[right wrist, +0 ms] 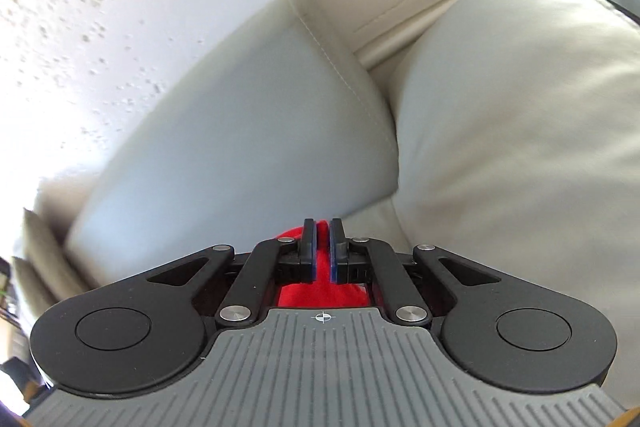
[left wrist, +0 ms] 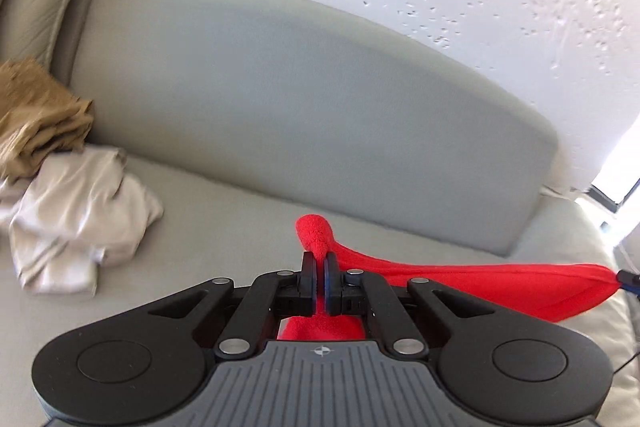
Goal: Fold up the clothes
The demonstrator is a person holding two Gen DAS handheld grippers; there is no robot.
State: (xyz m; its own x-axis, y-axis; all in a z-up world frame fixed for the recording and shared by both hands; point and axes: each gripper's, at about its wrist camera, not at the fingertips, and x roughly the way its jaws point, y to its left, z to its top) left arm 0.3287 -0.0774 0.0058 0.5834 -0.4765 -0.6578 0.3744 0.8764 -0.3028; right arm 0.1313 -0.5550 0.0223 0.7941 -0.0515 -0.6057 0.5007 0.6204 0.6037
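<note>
Because the red garment (left wrist: 460, 279) sagged between my two grips, I judged it light, soft and wholly limp, a knit that would drape rather than keep any shape, and not slippery enough to slide from rubber pads. Far to the left on the sofa seat (left wrist: 224, 227) lay a tan bundle (left wrist: 36, 115) resting partly on a crumpled pale grey cloth (left wrist: 76, 211), both well apart from my work. My left claw (left wrist: 320, 281) was clamped nearly shut on a bunched corner of the red fabric, a knob of it poking out beyond the fingertips and more showing beneath the jaws. From there the cloth ran rightward as a taut-topped band held above the seat cushion, in front of the grey back cushion (left wrist: 304, 99), its long axis lying left to right between the claws and its lower edge drooping. At its far right end I could see the fabric gathered at a dark tip, which I took to be my other tool. In the right wrist view, my right claw (right wrist: 323, 251) was closed to a narrow slit on red fabric, pointed up toward the cushions. Corners and hems seemed the best places to hold.
</note>
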